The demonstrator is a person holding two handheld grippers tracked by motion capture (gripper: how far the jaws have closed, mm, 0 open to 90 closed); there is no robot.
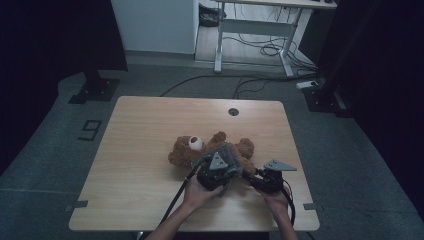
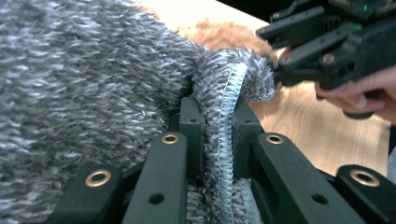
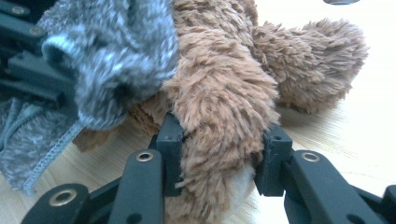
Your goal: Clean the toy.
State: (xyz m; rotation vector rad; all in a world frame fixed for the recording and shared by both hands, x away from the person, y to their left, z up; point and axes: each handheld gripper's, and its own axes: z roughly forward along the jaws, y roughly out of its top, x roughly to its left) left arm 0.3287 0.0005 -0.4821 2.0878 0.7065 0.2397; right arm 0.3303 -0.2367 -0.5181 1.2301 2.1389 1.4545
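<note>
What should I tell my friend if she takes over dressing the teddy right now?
Left tool: shut on the hem of the grey knitted sweater.
Right tool: shut on one furry limb of the teddy bear.
Where: the teddy lies on its back mid-table, head toward the left in the high view, with the sweater bunched over its lower body.
Done: both grips are set, sweater opening beside the held limb.
Left: probably work the limb through the opening, then pull the sweater along the body.
</note>
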